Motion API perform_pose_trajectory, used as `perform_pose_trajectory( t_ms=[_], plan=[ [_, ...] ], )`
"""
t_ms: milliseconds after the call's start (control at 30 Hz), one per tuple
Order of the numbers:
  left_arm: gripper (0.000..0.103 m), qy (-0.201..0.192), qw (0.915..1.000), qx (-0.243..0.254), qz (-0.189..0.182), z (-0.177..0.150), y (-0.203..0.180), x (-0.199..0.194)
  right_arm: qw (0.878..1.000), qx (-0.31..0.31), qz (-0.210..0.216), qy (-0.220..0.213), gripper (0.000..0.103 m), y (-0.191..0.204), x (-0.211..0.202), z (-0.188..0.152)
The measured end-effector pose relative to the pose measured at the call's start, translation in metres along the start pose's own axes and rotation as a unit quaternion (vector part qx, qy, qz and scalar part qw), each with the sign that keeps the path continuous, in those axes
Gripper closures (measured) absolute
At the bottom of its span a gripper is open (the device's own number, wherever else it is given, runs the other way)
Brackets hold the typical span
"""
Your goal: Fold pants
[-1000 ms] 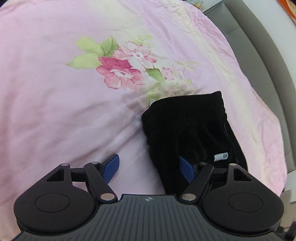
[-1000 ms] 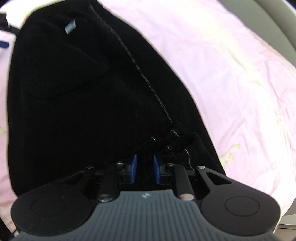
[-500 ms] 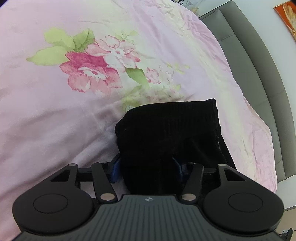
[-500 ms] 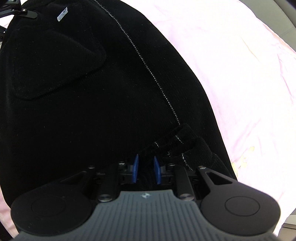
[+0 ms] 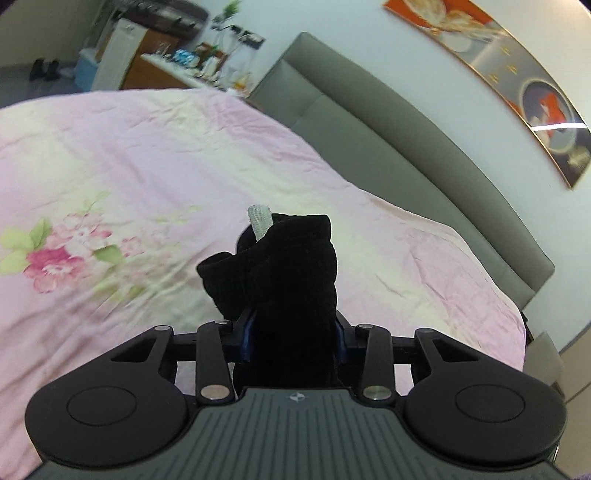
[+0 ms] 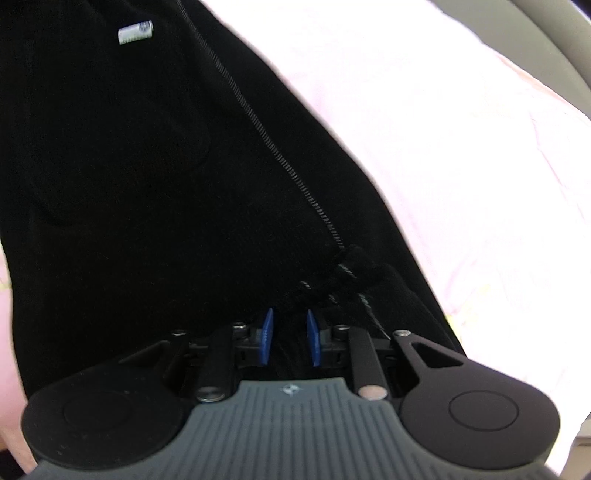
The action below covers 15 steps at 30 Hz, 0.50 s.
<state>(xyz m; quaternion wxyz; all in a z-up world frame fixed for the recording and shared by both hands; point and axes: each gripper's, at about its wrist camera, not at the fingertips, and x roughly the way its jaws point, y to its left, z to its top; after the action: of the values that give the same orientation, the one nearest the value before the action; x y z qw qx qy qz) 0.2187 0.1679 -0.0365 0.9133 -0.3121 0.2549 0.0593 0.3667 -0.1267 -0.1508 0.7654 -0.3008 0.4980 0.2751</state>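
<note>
The black pants [image 6: 155, 192] lie across the pink floral bedsheet [image 5: 155, 155], one end bunched and lifted off it. In your right wrist view the dark fabric fills most of the frame, with a line of light stitching [image 6: 258, 122] running diagonally down it and a small white label [image 6: 135, 32] near the top left. Pale sheet shows to the right of the cloth.

Your left tool [image 5: 293, 338] is clamped on a thick wad of the pants; the blue pads [image 5: 246, 338] press against its sides, and the fabric stands up between them, clear of the sheet. A white mesh tab [image 5: 260, 221] pokes out at the top of that wad.

Your right tool [image 6: 288, 338] has its blue pads close together with folded black fabric pinched in the narrow gap, stitched edges bunching just ahead of the tips.

Beyond the sheet: a grey padded headboard [image 5: 388, 122], a framed painting [image 5: 517, 85] on the wall above it, and a cluttered wooden dresser [image 5: 166, 70] far left.
</note>
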Motion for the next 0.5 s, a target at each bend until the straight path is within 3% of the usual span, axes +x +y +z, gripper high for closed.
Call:
perform_pose_trajectory(
  t_ms=[200,333,400,500],
  plan=[
    [0.059,0.010,0.9920,0.123,-0.027,-0.033,-0.099,0.000,0.998,0.054,0.001,-0.031,0.087,-0.033,-0.038,-0.042],
    [0.059,0.029,0.9809,0.190,-0.032,-0.069,-0.145,0.015,0.996,0.080,0.005,-0.031,0.087,-0.053,-0.054,-0.084],
    [0.059,0.039,0.9714,0.232,-0.030,-0.091,-0.167,0.023,0.996,0.087,0.007,-0.025,0.087,-0.059,-0.060,-0.108],
    [0.059,0.061,0.9492,0.307,-0.029,-0.137,-0.197,0.034,0.995,0.100,0.010,-0.016,0.087,-0.070,-0.063,-0.141]
  ],
)
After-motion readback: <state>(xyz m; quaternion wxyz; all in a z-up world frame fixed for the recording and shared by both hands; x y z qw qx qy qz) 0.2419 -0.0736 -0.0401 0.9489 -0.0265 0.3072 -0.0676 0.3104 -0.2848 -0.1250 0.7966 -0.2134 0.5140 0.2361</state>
